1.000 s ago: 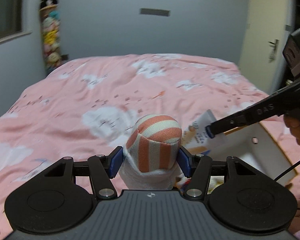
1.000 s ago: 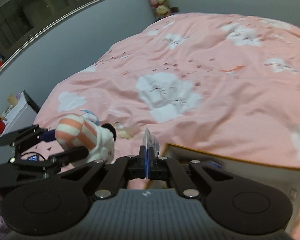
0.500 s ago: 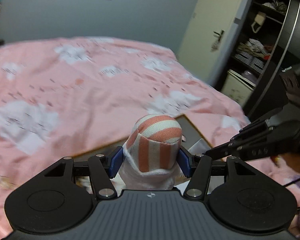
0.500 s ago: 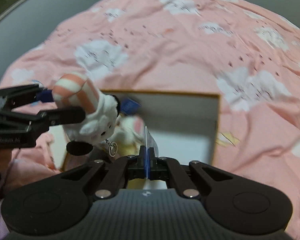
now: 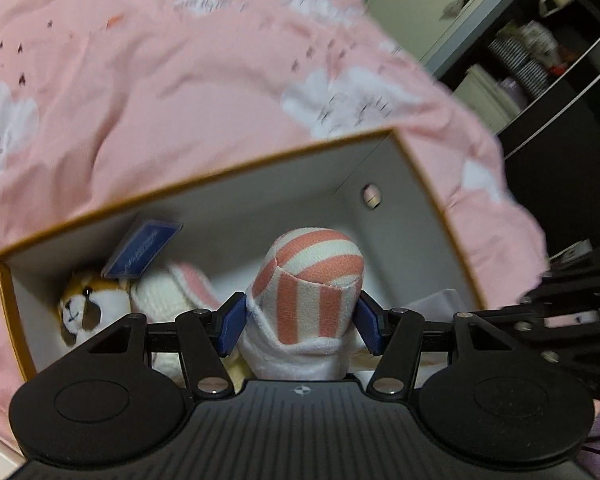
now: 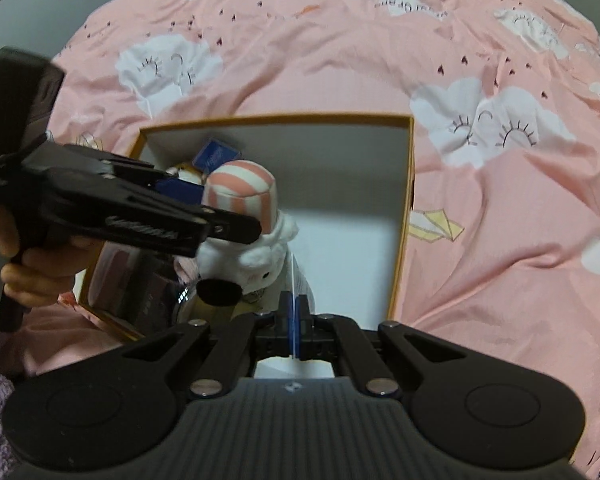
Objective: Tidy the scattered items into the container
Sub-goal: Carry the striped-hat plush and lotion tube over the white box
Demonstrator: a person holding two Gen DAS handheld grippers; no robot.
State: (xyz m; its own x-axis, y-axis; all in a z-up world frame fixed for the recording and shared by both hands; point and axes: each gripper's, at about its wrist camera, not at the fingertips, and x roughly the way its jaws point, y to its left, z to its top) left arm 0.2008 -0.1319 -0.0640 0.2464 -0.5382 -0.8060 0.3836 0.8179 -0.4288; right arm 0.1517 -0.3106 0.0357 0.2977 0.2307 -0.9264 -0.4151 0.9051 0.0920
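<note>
Both your claws have swung from the bed (image 6: 340,60) over the box (image 5: 432,184). Your left claw (image 5: 300,316) grips the striped-hat plush (image 5: 312,280); at 6 o'clock, your right claw (image 6: 295,316) pinches a thin packet (image 6: 298,280).

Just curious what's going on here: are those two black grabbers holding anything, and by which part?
Left gripper: a plush toy, clamped around its striped hat. Right gripper: a thin packet, pinched at its near edge. Both hang over the box.
</note>
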